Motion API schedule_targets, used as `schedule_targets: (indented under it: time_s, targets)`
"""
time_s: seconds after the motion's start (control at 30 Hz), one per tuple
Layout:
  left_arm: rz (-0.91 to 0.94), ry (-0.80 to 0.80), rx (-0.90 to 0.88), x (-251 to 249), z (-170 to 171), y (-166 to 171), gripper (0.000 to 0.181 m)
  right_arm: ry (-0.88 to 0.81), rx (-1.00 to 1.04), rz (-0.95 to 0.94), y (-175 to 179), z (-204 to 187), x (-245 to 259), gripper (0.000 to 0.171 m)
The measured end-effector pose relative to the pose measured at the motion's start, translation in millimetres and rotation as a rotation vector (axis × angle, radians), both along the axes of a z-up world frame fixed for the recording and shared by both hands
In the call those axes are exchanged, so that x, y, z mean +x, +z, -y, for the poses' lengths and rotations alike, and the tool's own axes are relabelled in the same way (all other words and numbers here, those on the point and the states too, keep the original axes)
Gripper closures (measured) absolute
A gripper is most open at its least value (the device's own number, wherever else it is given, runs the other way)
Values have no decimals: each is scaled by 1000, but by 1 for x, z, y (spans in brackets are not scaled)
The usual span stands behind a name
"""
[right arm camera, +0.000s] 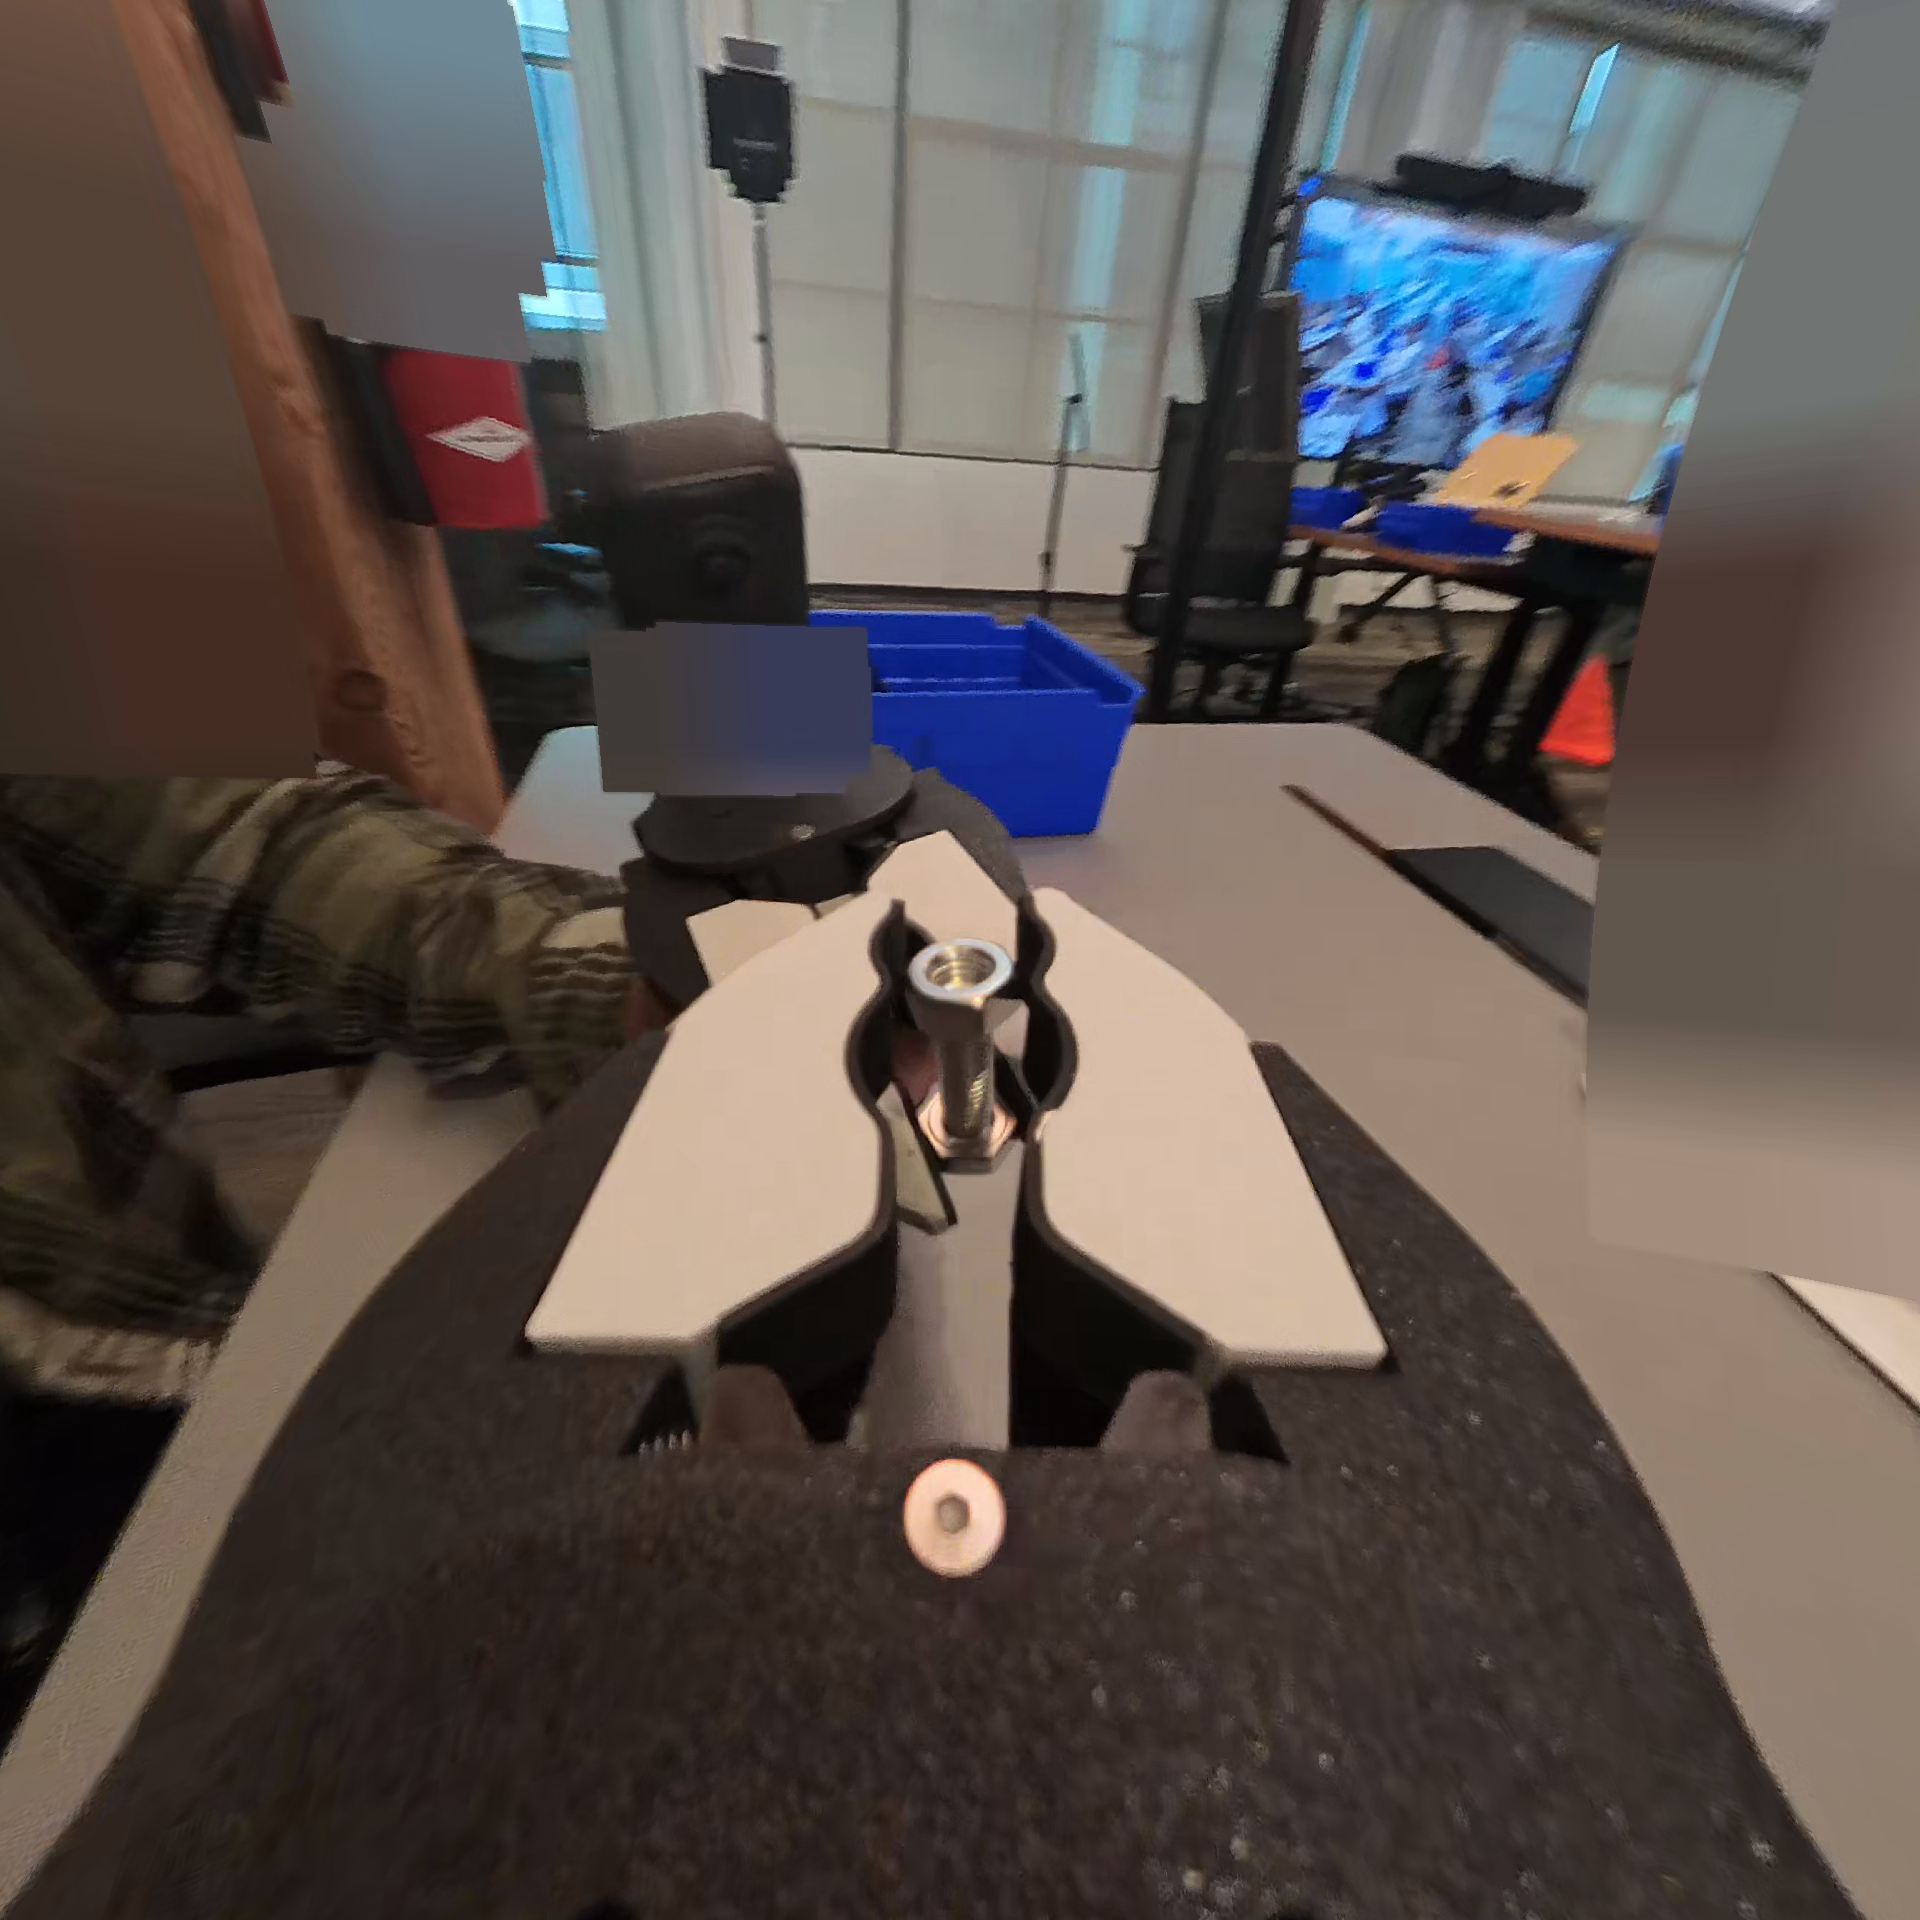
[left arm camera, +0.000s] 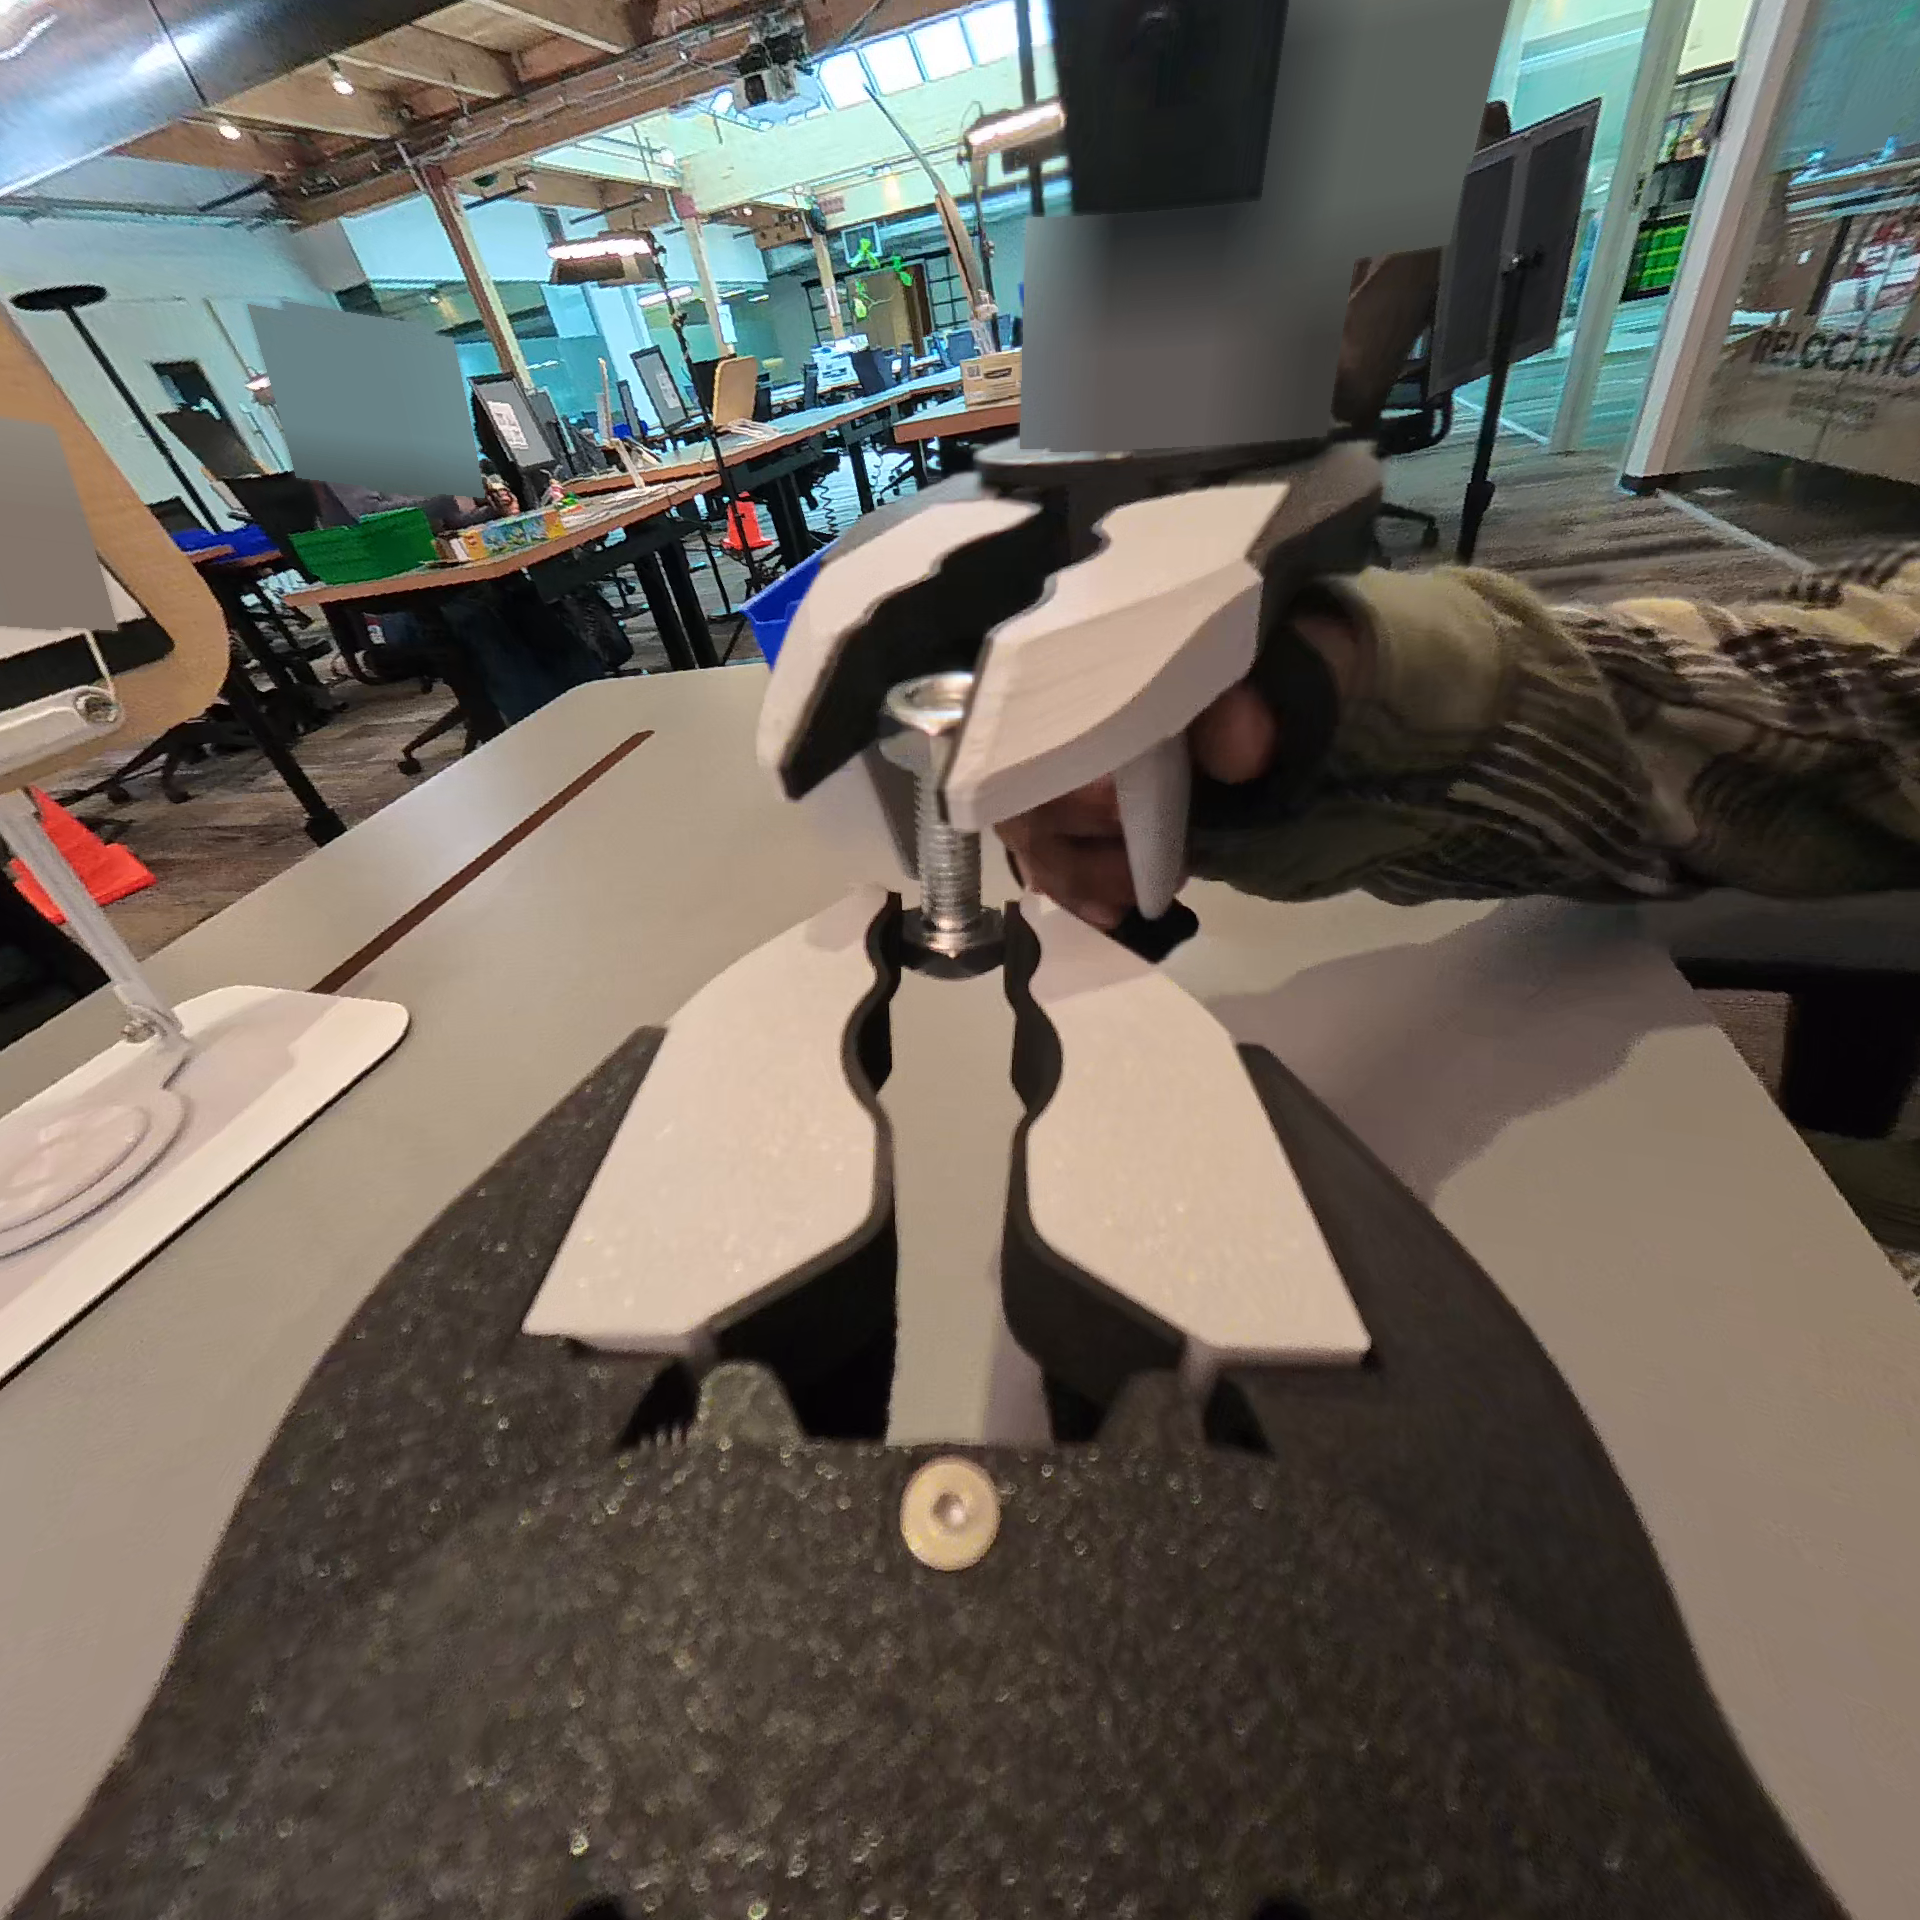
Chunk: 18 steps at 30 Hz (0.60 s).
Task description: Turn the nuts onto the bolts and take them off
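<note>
A silver bolt [left arm camera: 948,831] stands upright above the grey table [left arm camera: 499,1049], head at the top. A silver nut [left arm camera: 951,935] sits on the lower end of its thread. My left gripper [left arm camera: 951,945] is shut on the nut with its fingertips. My right gripper [left arm camera: 935,743] comes in from above and is shut on the bolt head. In the right wrist view the right gripper [right arm camera: 961,925] holds the bolt [right arm camera: 961,1049] by its head in a notch of the pads, with the nut [right arm camera: 974,1135] below it and the left gripper [right arm camera: 935,1184] under it.
A blue bin [right arm camera: 997,717] stands on the far side of the table. A white stand base [left arm camera: 156,1091] sits at the table's left. A dark slot [left arm camera: 488,862] runs across the tabletop. A person's plaid sleeve [left arm camera: 1610,727] reaches in from the right. About 5 cm separates my left fingertips from my right.
</note>
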<state>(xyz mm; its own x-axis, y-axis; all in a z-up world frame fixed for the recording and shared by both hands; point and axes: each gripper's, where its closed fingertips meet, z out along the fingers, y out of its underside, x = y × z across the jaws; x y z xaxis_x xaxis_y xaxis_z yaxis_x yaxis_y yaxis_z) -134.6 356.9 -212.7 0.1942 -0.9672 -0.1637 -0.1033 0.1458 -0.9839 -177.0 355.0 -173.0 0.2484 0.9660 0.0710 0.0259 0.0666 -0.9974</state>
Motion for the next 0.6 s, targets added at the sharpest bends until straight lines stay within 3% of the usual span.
schedule_targets:
  time_s: [0.27,0.6]
  targets:
    - [-10,45,73,0,1,3,163,-309,-35,-130,0,-8,4,153]
    - [-12,13,46,2,3,1,163,-210,29,-202,6,-1,6,153]
